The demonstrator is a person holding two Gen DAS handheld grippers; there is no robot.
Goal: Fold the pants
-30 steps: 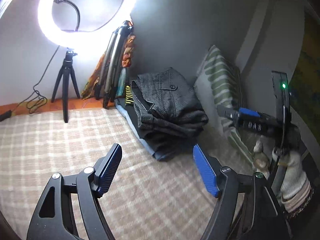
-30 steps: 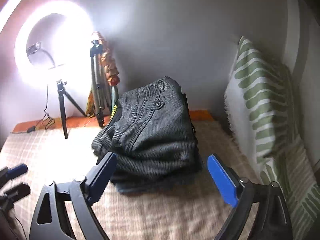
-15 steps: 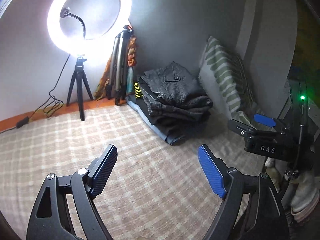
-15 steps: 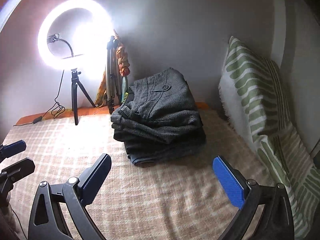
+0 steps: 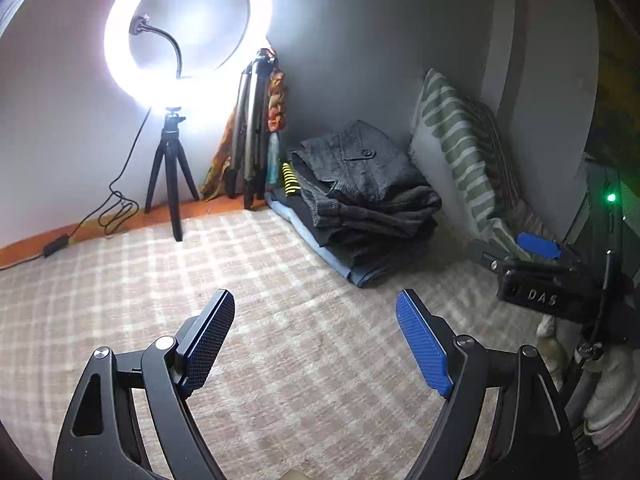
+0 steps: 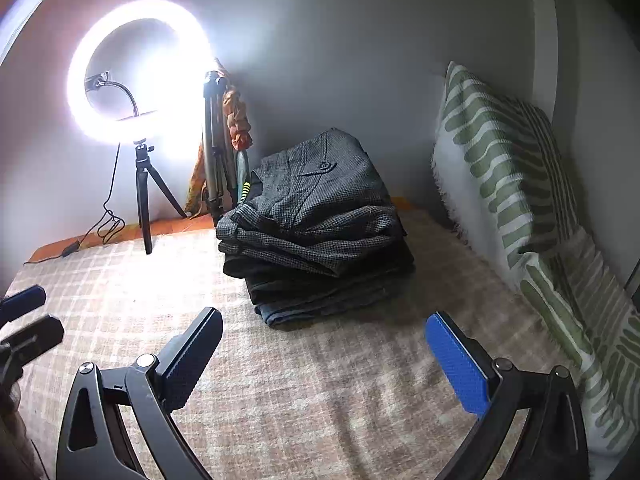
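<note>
A stack of folded pants [image 5: 362, 196] [image 6: 316, 224] lies at the far end of the checked blanket, near the wall corner. Its top pair is grey check with a buttoned pocket; darker and blue pairs lie beneath. My left gripper [image 5: 314, 338] hangs open over bare blanket, well short of the stack, nothing between its blue pads. My right gripper [image 6: 324, 354] is open too, empty, just in front of the stack. In the left wrist view the right gripper [image 5: 532, 256] shows at the right edge, and the left gripper's fingers [image 6: 24, 320] show at the left edge of the right wrist view.
A lit ring light on a small tripod [image 5: 172, 172] [image 6: 144, 192] stands at the back left, its cable trailing on the floor. A folded tripod [image 5: 252, 128] leans in the corner. A green-striped pillow [image 6: 520, 184] rests against the right wall. The beige checked blanket [image 5: 280, 360] covers the bed.
Both grippers drew back from the stack, which now looks smaller and farther. The left gripper's jaws opened a little wider. The ring light shifted toward the middle of both views.
</note>
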